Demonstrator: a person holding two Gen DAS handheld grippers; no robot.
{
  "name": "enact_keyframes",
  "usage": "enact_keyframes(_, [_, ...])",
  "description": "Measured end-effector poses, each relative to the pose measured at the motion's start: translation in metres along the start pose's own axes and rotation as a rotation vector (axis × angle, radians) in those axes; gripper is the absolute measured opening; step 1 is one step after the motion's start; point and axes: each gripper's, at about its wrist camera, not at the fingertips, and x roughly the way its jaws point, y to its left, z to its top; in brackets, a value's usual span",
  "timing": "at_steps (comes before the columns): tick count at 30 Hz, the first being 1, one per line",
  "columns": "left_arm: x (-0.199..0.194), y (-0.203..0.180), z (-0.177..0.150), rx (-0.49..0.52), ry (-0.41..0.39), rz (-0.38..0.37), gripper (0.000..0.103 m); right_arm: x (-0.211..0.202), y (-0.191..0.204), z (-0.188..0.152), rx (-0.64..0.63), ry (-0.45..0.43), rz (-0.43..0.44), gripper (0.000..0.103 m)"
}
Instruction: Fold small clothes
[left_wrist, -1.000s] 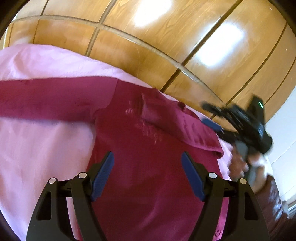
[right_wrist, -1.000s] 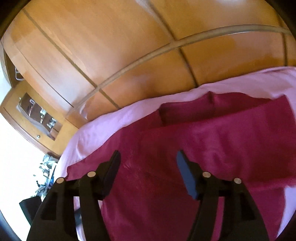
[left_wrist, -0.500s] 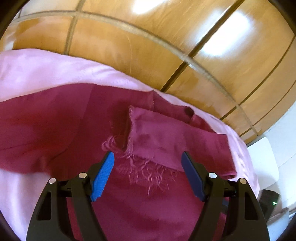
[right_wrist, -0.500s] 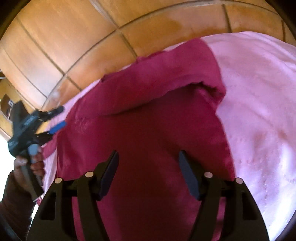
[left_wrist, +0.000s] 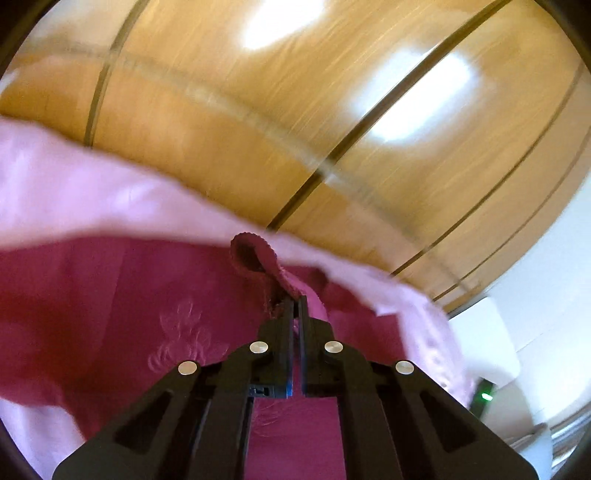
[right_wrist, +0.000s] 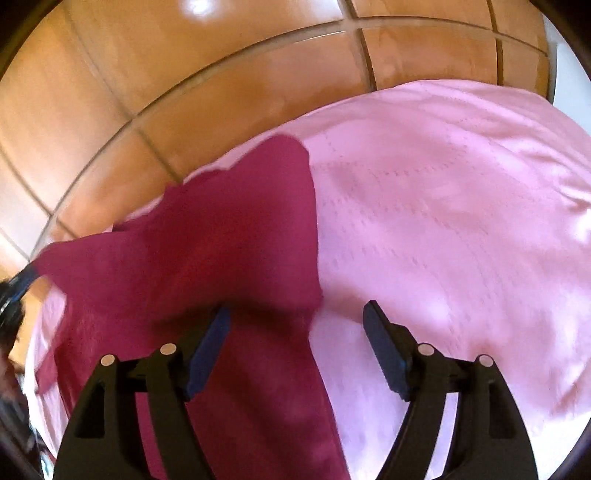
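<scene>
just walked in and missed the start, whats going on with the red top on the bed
A person with a handheld gripper in each hand is folding a dark red garment spread on a pink bedsheet. The left gripper is shut on a fold of the garment's edge, which loops up just past its fingertips. The right gripper is open, its jaws having just widened, and hangs over the garment's side edge where red cloth meets pink sheet, gripping nothing. The fold is not finished.

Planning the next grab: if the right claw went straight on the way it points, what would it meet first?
Probably the maroon garment's edge, lying between the right claw's open jaws on the pink sheet; depth is unclear.
</scene>
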Motion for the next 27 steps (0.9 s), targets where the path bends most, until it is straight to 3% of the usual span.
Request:
enact_keyframes(2, [-0.018,-0.001,0.005,0.025,-0.051,0.008,0.001,-0.001,-0.001,0.009,0.036,-0.031,0.003,0.074])
enact_keyframes(5, [-0.029,0.016,0.005,0.024,-0.075,0.096,0.001,-0.011,-0.001,0.018,0.076,-0.069,0.010,0.079])
enact_keyframes(7, [-0.022,0.037,0.001,0.000,-0.041,0.172,0.001,-0.010,0.005,0.012,0.029,-0.058,0.007,0.081])
enact_keyframes(10, [0.008,0.065,-0.019,0.004,0.071,0.319,0.001,0.005,0.010,-0.002,-0.046,-0.025,-0.077,0.082])
enact_keyframes(11, [0.021,0.075,-0.030,0.001,0.126,0.364,0.001,0.011,0.007,-0.006,-0.047,-0.007,-0.105,0.082])
enact_keyframes(13, [0.032,0.083,-0.043,0.011,0.159,0.408,0.001,0.013,-0.003,-0.009,-0.015,0.002,-0.095,0.082])
enact_keyframes(17, [0.031,0.080,-0.053,0.055,0.144,0.426,0.001,-0.009,-0.001,-0.009,-0.079,0.019,-0.093,0.082])
enact_keyframes(22, [0.024,0.066,-0.046,0.096,0.096,0.414,0.001,-0.054,0.027,0.000,-0.167,-0.065,0.059,0.082])
enact_keyframes(24, [0.022,0.063,-0.046,0.104,0.095,0.410,0.001,-0.053,0.048,0.006,-0.199,-0.071,0.116,0.082])
enact_keyframes(27, [0.022,0.064,-0.049,0.100,0.109,0.416,0.001,-0.023,0.074,0.012,-0.262,-0.036,0.116,0.080])
